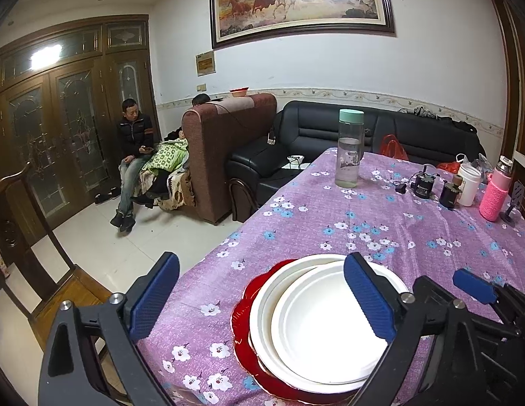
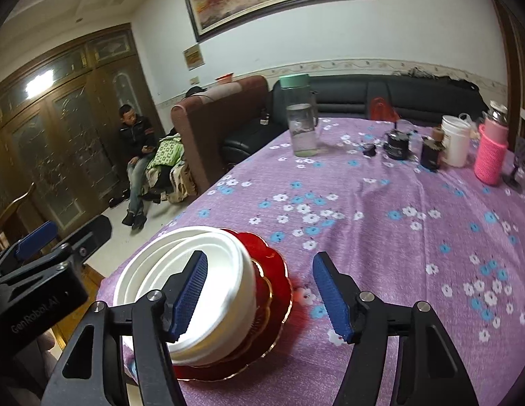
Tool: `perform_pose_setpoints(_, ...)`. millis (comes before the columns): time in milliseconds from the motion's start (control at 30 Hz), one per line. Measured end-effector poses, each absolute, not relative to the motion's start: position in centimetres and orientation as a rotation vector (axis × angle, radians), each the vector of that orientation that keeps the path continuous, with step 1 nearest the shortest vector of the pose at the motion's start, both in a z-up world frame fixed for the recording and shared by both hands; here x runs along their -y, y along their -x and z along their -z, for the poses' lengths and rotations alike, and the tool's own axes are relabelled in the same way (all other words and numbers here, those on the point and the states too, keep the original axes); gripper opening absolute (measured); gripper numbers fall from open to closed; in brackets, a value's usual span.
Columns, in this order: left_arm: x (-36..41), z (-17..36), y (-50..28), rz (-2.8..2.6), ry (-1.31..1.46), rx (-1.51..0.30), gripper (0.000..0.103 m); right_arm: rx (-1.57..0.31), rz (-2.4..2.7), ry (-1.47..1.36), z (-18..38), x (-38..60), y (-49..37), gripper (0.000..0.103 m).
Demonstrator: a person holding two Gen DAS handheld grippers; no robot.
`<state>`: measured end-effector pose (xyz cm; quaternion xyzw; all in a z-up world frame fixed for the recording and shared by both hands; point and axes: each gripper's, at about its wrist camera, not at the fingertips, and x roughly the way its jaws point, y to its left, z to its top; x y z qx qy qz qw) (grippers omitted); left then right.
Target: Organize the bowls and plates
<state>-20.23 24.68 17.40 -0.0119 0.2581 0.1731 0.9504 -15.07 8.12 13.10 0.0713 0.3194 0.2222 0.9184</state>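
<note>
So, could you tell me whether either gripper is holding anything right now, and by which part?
Nothing is held. The left gripper and right gripper are both open, clear of the stacked white plates.

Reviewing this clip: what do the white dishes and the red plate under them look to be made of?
White dishes: matte, opaque, thick soft-edged rims with no glare, so likely moulded pulp or foam disposables, though matte ceramic is possible. Red plate: glossy, scalloped edge with a thin gold rim line; glazed ceramic or glass, possibly hard plastic.

Both wrist views look down, close, sharing the plates (image 1: 316, 321).
</note>
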Motion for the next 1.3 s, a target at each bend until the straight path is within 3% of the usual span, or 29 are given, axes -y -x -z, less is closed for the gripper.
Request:
perform_pose_setpoints(567,-24.5,-18.9,22.3,-0.357,0.064,-0.431,0.101,-0.588,-0.430,-0.102,-13.8,-8.2,18.2,0.079)
perform_pose_setpoints(800,-24.4,-19.6,25.0,-0.414,0.106,-0.293,0.103,-0.564,-0.443,-0.079,-14.3,-8.6,19.0,0.080)
perform_pose_setpoints(1100,-24.9,-18.0,22.4,-0.319,0.148,-0.487,0.103,-0.562,-0.464,-0.038,-14.5,-9.8,19.5,0.083)
perform_pose_setpoints(1300,-25.1,-17.6,22.3,-0.326,0.154,-0.506,0.103,-0.579,-0.463,-0.028,-14.0,-10.2,19.1,0.083)
